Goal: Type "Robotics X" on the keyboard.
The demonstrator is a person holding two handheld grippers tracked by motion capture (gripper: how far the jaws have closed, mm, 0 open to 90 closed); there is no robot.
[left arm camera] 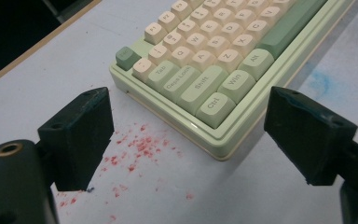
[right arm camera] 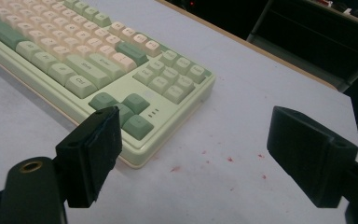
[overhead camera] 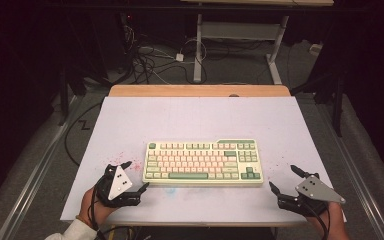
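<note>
left tool [overhead camera: 136,176] wide open, empty, right tool [overhead camera: 283,177] likewise, flanking keyboard [overhead camera: 203,161]

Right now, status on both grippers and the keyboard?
Left gripper open, right gripper open, both empty. Keyboard flat between them, untouched. Nothing blocking.

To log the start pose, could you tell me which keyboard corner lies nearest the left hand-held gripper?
The corner by the Ctrl key of the keyboard, just ahead of the left hand-held gripper.

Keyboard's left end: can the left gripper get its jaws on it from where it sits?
Probably yes. The left gripper is open and empty, just off the keyboard near corner; bare table with red specks lies between.
</note>
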